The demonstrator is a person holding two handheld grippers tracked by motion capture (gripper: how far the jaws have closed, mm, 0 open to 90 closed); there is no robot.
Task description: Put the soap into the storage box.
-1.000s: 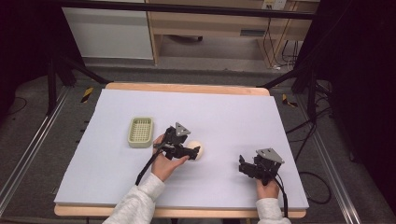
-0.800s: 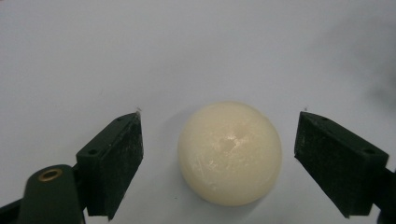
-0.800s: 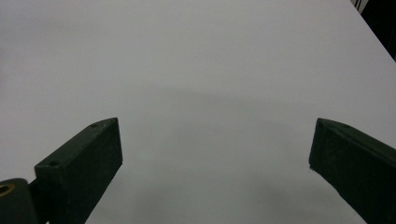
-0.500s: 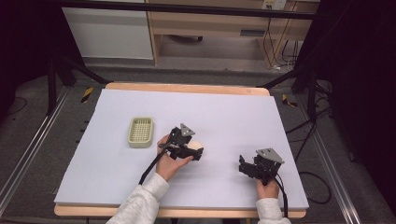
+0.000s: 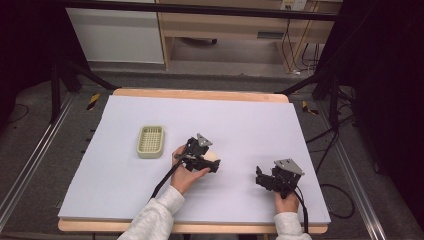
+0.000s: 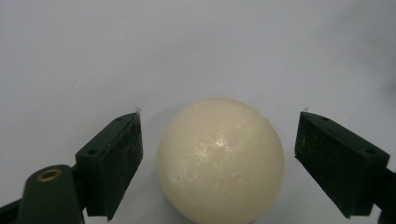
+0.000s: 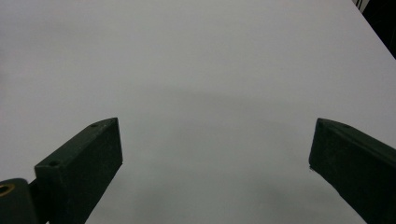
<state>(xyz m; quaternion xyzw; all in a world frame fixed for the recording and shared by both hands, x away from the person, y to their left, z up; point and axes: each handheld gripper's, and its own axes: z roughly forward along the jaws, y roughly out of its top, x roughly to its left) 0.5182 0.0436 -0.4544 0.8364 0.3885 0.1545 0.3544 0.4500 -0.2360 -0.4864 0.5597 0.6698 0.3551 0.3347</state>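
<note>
Left gripper view puts the cream-coloured ball point(image 6: 220, 158) right between my left tool's point(image 6: 219, 154) jaws, which stand wide, with a gap showing on either side of the ball, the gap on the left side narrower. The ball rests on the pale lilac worktop point(image 6: 196, 46), and I see no contact with either jaw yet. I take the ball for a smooth, glossy sphere, perhaps wax or soap, so I would expect it to roll or squirt out if the squeeze lands off-centre.

In the high view my left tool point(image 5: 216, 164) lies low over the worktop point(image 5: 250, 120), to the right of the small pale green basket point(image 5: 150, 141) and near it, with the ball point(image 5: 212, 156) peeking out as a light patch at the jaw end. My right tool point(image 5: 259, 176) sits farther to the right of the basket, well apart from the ball, and in the right gripper view its jaws point(image 7: 215, 154) stand wide with bare worktop between them.

I judge the step in hand to be the grasp: the approach looks finished and the closing has not begun. The next move calls for centring the ball between the jaws, then closing evenly across its widest part, firm enough to lift yet gentle. The basket looks the likely place to carry it.
</note>
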